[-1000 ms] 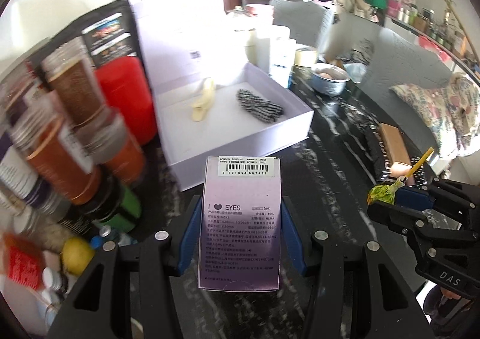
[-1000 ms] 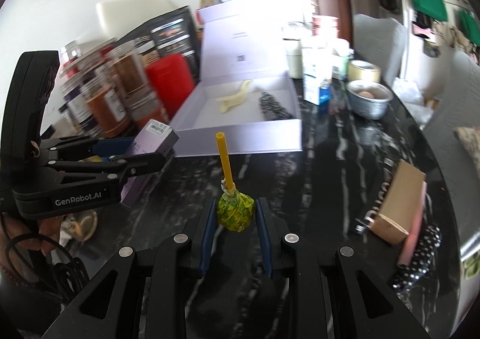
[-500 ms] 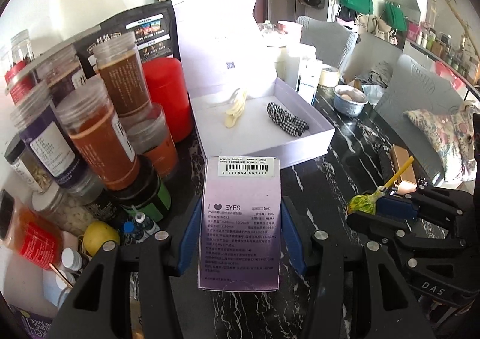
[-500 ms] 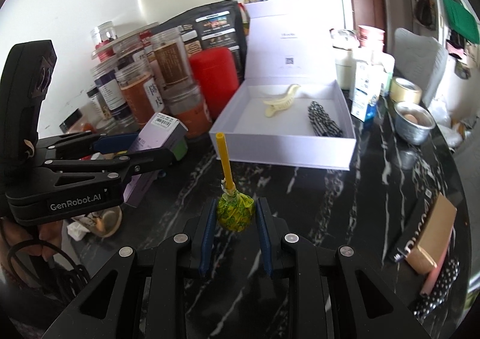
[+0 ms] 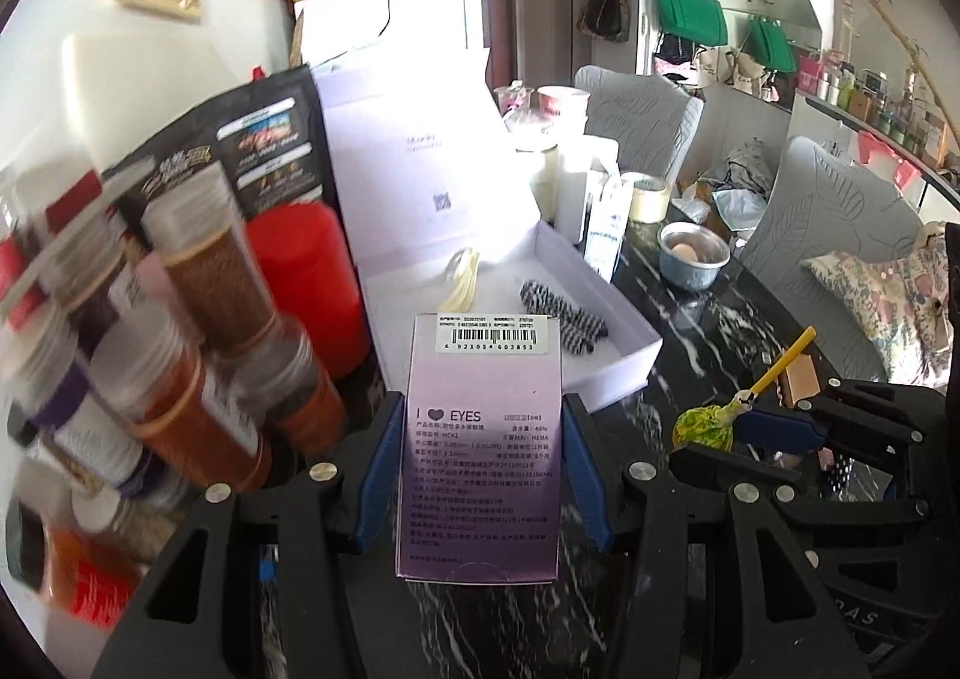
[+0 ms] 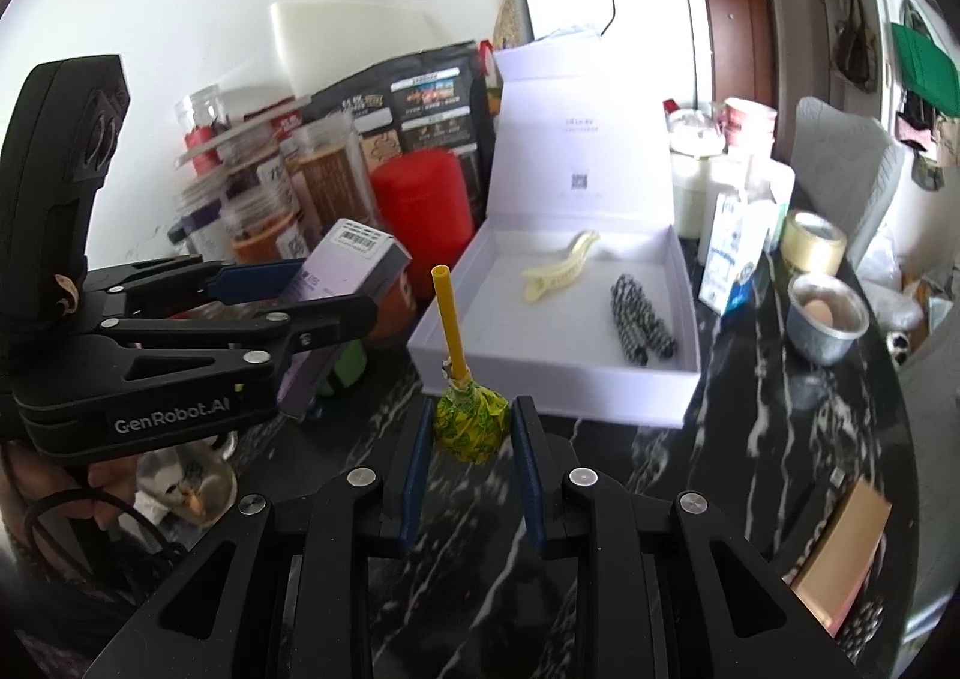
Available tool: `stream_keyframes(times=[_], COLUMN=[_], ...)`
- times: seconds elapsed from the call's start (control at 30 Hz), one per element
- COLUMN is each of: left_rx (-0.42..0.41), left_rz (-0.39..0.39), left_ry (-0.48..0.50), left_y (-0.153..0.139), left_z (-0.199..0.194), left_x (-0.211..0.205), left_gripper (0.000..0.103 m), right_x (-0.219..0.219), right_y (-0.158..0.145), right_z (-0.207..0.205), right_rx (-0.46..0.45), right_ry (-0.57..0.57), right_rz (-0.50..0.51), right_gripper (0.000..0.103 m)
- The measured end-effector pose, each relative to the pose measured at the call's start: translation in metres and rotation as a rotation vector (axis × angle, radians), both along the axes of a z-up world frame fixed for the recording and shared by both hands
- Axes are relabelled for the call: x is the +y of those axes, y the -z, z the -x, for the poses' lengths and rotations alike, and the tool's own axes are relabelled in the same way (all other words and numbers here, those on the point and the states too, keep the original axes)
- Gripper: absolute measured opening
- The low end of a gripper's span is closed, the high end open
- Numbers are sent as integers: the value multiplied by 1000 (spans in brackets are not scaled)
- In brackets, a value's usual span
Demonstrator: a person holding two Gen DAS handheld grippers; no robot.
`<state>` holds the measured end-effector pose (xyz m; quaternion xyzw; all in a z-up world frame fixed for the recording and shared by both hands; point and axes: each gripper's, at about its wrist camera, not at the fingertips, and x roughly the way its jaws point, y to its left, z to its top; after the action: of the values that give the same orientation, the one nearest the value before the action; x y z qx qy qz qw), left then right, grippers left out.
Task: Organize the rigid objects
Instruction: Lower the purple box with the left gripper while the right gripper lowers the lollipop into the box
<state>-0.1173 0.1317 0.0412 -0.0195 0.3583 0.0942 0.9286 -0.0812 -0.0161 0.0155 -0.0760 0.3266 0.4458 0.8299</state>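
Over on the left a crowd of clear plastic jars with brown and orange contents (image 5: pixel 198 355) stands packed against the wall, with a black printed pouch (image 6: pixel 420 102) leaning behind them and a red cylindrical canister (image 6: pixel 423 199) just beside. In front of the jars the left gripper (image 5: pixel 483 463) is clamped on a tall lilac cardboard carton (image 5: pixel 483 457) with a barcode label at its top end; the blue pads press on both long sides and the carton is held clear of the black marble-veined table (image 6: pixel 750 439). Next along, the right gripper (image 6: pixel 471 427) is closed on the green-and-yellow wrapped head of a lollipop (image 6: pixel 471 421), its yellow stick standing upright between the jaws, also off the table. Just beyond both tools sits a shallow white gift box (image 6: pixel 564 385) with its lid propped open; inside it lie a pale yellow hair clip (image 6: pixel 558 268) and, apart from it, a black-and-white checked fabric piece (image 6: pixel 639 325). Further right are a small white-and-blue carton (image 6: pixel 729 259), a roll of beige tape (image 6: pixel 813 244), and a small metal bowl (image 6: pixel 825 319) holding an egg. Near the right edge a tan flat box (image 6: pixel 840 553) lies on the table.
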Motion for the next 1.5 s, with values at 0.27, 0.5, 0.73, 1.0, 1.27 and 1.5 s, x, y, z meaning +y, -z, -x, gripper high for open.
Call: stream_keyframes(times=[0.27,0.5,0.73,1.0,1.27,1.5], left_rx=[-42,-60,-52,-58,-48,19], left_rz=[2,28,40,61,49,60], left_ry=[4,2,-10,-63,-111,-120], left_y=[-13,-17,-11,-6,5,33], left_z=[-38,-72,-102,-135,-161,-177], left_x=[4,15,28,46,59,68], left_gripper=[51,51,51,51,51,51], right_x=[6,12,21,35,52,60], right_y=[-18,-25,-26,-28,-24,-10], right_z=[-25,-53,-84,-115,-145,-161], right_rx=[-43,-59,-56,-62,-53,-24], right_ry=[13,32,49,69,85,97], right_rz=[-2,-6,-8,-14,-18,-2], right_gripper=[26,26,26,26,26,26])
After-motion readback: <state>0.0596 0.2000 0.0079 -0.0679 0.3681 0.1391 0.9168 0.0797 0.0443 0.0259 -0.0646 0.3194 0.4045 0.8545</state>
